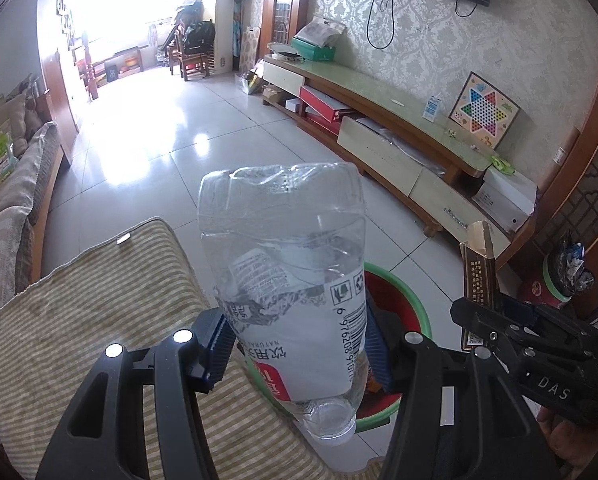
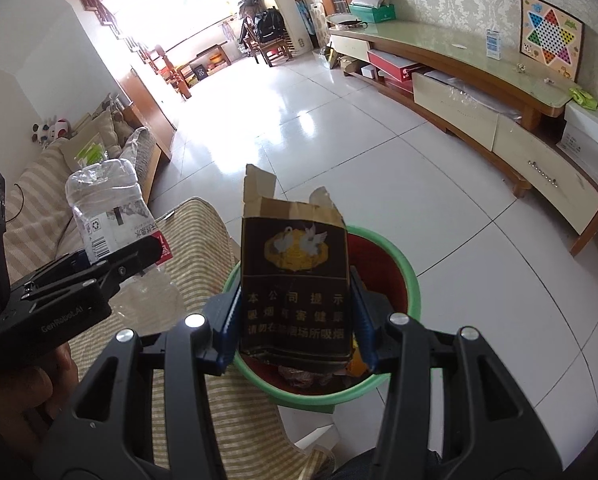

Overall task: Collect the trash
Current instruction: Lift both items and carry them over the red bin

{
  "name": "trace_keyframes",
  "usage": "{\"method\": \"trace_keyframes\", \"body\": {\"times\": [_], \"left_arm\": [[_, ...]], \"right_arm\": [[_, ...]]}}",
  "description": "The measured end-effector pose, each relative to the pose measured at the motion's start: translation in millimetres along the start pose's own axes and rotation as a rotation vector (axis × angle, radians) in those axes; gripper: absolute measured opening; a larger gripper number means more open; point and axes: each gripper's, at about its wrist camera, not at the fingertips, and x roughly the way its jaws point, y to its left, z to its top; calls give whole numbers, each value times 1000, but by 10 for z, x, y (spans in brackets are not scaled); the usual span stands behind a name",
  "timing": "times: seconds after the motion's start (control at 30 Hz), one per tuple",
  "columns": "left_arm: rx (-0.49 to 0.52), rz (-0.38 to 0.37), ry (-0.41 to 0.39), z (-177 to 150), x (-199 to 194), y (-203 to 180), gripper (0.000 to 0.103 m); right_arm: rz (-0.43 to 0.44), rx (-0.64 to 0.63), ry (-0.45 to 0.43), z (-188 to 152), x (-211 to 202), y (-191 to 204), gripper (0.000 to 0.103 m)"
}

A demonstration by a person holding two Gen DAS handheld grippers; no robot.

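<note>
White floor tiles (image 1: 147, 120) stretch past a striped cushion (image 1: 79, 320) and a red bin (image 2: 379, 264) with a green rim. A clear bottle (image 1: 287, 280), crumpled, its white label torn, stands base-up over the cushion edge, neck down; the left gripper (image 1: 299, 344) is closed on its label. The right gripper (image 2: 295, 320) is closed on a dark torn-open pack (image 2: 295, 280) above the bin. Bin contents are mostly hidden behind the pack.
</note>
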Motion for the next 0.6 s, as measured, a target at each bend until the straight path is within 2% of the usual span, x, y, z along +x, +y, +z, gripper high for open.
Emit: {"method": "trace_keyframes", "body": {"times": [0.2,0.23,0.27,0.33,0.6], "left_arm": [[-6,-26,41,50,199,-157,55],[-9,-30,56,51,232,-165,59],[-14,-28,63,57,261,-175,69],[-23,-22,64,28,272,-162,76],[-54,-12,63,-2,193,-32,77]], "right_arm": [[-17,16,-8,18,-14,-124,46],[-20,17,-10,27,-17,-141,46],[-22,19,-11,23,-20,-156,46],[-22,23,-11,17,-13,-177,46],[-8,9,-1,1,38,-120,46]]}}
